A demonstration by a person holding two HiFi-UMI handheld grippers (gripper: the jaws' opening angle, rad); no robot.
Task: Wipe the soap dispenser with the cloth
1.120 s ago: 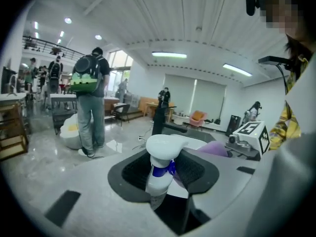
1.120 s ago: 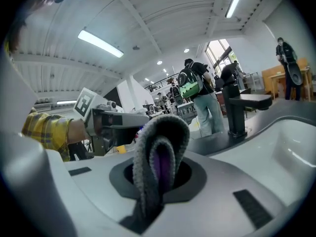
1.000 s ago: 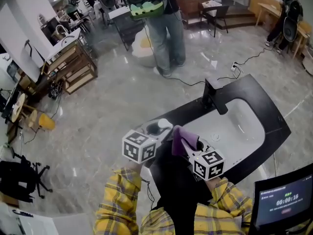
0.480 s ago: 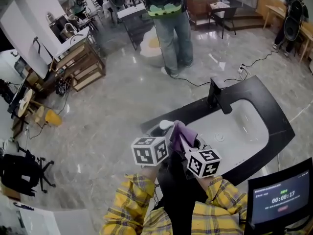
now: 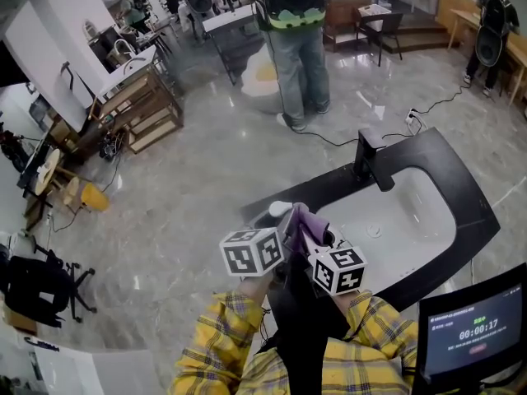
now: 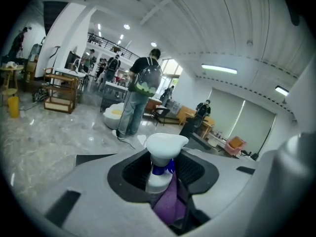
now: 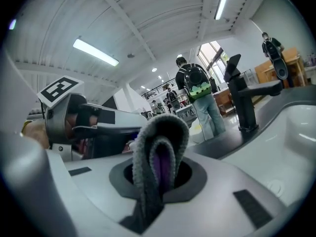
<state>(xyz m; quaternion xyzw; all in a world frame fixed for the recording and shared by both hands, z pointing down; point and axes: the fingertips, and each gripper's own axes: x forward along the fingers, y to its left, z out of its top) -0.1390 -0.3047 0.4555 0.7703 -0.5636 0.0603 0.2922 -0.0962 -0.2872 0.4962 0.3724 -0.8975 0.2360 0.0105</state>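
Note:
The soap dispenser [image 6: 159, 174], a white bottle with a white pump head and blue neck, stands upright between the pads of my left gripper [image 6: 160, 179], which is shut on it. In the head view the pump head [image 5: 280, 209] pokes out beyond my left gripper [image 5: 276, 223], over the counter's left end. My right gripper [image 7: 159, 177] is shut on a folded cloth [image 7: 158, 152], grey outside and purple inside. The purple cloth [image 5: 303, 223] rests against the dispenser's right side, where my right gripper [image 5: 311, 239] holds it. The bottle's lower part is hidden by cloth [image 6: 170, 204].
A black counter [image 5: 461, 189] holds a white sink basin [image 5: 412, 220] with a black faucet [image 5: 370, 161] behind it. A person with a backpack [image 5: 295, 23] stands beyond on the grey floor. A screen [image 5: 469, 327] sits at the lower right.
My left gripper has rolled with the dispenser in it, its marker cube showing a different tilt. The right gripper with the cloth has shifted slightly along the bottle.

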